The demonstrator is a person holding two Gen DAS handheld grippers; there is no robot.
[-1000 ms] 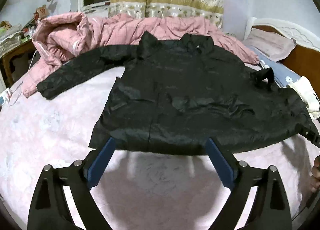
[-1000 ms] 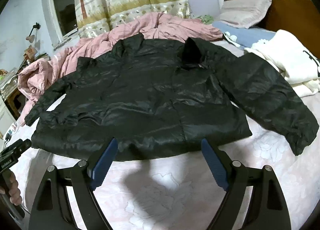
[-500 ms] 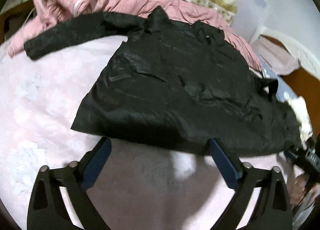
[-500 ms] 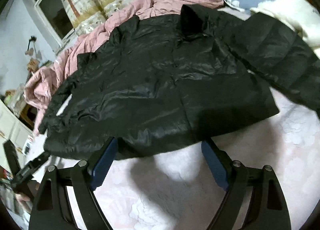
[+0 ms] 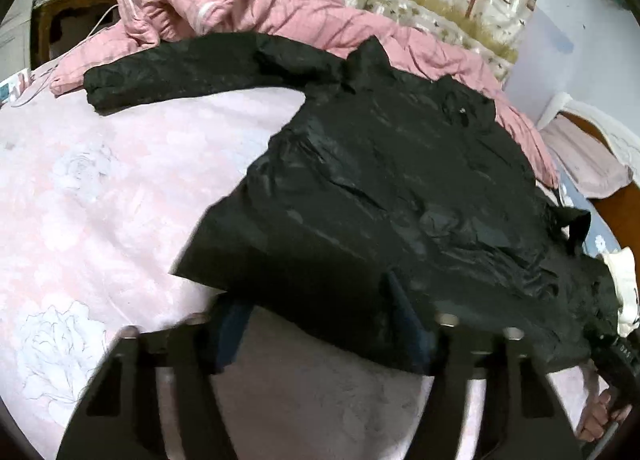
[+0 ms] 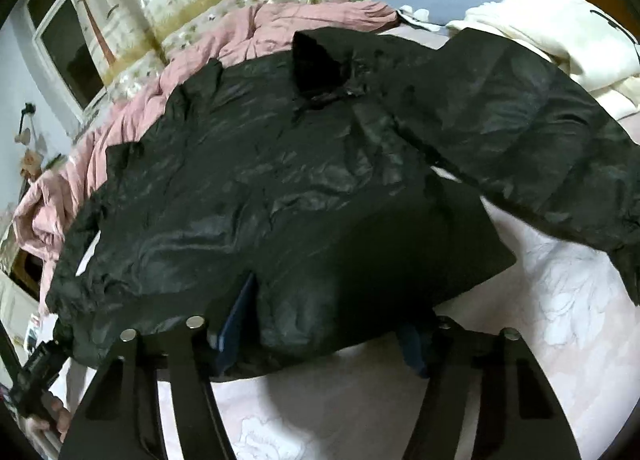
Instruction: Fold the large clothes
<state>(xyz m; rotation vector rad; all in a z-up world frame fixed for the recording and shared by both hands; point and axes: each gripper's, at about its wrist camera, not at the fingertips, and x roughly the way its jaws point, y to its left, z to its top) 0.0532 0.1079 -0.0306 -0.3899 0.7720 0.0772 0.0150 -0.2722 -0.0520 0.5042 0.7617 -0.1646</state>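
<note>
Jacket (image 5: 400, 195) spread flat on bed (image 5: 100, 187), hem toward me, sleeves out sideways | left tongs (image 5: 320, 328) released, straddling hem's left part | right tongs (image 6: 324, 324) released, straddling hem's right part | I judge both equally near

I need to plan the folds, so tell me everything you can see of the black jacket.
The black jacket is shiny, crinkled and looks padded. It lies spread flat on the pink floral bedsheet, collar away from the cameras, both sleeves out sideways. Its far edge overlaps a pink quilt. Both grippers' open jaws are at its hem, one finger above the fabric.
</note>
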